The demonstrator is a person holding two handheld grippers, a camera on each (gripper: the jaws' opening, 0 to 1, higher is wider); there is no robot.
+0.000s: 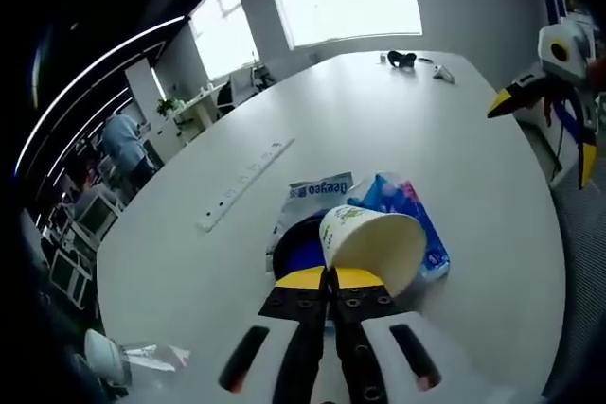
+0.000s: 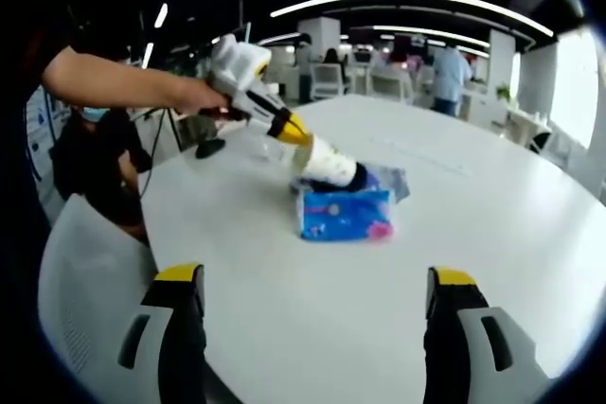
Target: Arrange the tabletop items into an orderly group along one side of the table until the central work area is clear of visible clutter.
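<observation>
Left gripper grips sideways-lying paper cup.

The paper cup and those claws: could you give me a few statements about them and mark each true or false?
1. The left claw is shut on the paper cup. True.
2. The cup stands upright on the table. False: it is held tipped on its side, over the blue tissue pack.
3. The right claw is open and holds nothing. True.
4. The tissue pack is red. False: it is blue with pink marks.
5. A white power strip lies on the table. True.
</observation>
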